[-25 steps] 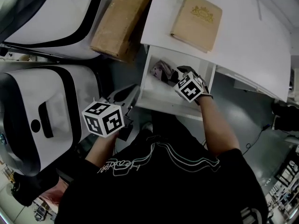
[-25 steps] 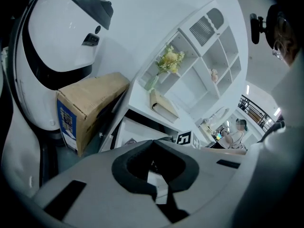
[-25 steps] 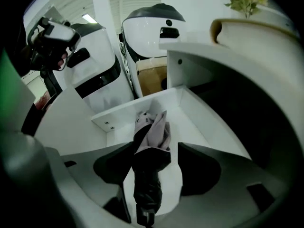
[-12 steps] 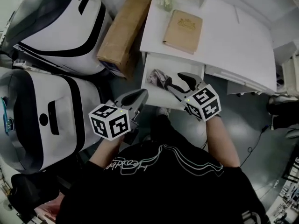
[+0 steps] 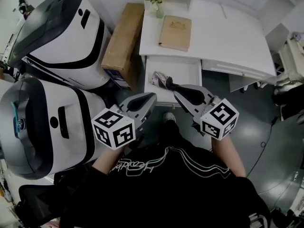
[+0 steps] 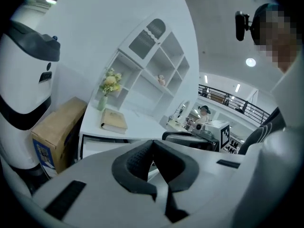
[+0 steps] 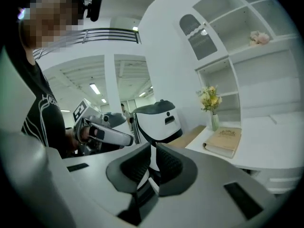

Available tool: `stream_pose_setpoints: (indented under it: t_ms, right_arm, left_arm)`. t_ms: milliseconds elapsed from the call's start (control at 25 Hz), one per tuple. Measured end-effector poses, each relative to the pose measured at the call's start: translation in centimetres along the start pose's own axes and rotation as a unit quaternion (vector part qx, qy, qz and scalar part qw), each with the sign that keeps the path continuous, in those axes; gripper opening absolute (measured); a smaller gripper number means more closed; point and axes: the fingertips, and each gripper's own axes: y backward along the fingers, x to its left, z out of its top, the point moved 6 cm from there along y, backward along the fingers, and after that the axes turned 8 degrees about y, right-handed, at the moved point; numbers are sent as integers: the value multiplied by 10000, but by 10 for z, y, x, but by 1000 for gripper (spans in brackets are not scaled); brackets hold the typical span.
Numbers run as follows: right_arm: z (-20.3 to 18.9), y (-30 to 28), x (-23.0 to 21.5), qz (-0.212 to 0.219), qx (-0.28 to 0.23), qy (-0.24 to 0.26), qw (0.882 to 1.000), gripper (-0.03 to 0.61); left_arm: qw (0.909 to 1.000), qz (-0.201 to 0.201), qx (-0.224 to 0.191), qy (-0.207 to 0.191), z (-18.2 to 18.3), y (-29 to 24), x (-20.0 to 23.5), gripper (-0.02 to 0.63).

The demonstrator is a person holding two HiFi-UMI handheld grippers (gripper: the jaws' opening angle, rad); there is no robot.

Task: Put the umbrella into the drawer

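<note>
Two claws have lifted back from the open drawer [image 5: 190, 64] under the table [image 5: 228, 37]. Your right claw [image 5: 179, 92] is closing on nothing, and your left claw [image 5: 152, 97] is pressed together, empty. The umbrella [image 5: 160, 79] lies at the drawer's left end, so it looks delivered.

- My left gripper [image 5: 150, 98] is held out in front of my chest and points forward, a little below level. Its marker cube [image 5: 113, 129] sits at the near end.
- Its jaws are pressed together at the tips, with nothing between them [image 6: 153, 145].
- My right gripper [image 5: 177, 94] is alongside it at about the same height, and the two tips angle in toward each other.
- Its jaws are closing, with only a narrow slit left and nothing in it [image 7: 152, 152].
- Both forearms are bare below black sleeves: left forearm [image 5: 105, 159], right forearm [image 5: 229, 152].
</note>
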Motion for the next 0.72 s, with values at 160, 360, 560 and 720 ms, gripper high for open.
stream_pose_setpoints:
  t_ms: [160, 360, 560, 720]
  right_arm:
    - [2, 21, 18, 11, -148, -251, 9996, 57]
    - [-2, 31, 33, 16, -349, -589, 9977, 46]
    - [-9, 31, 34, -56, -323, -608, 9976, 43]
    - [-13, 27, 33, -93, -256, -625, 9977, 43]
  left_arm:
    - [9996, -211, 10, -177, -3, 8, -19, 20]
    - [9988, -350, 73, -330, -7, 14, -28, 20]
    - [9987, -323, 153, -361, -9, 15, -28, 20]
    - [9989, -293, 178, -321, -9, 12, -25, 20]
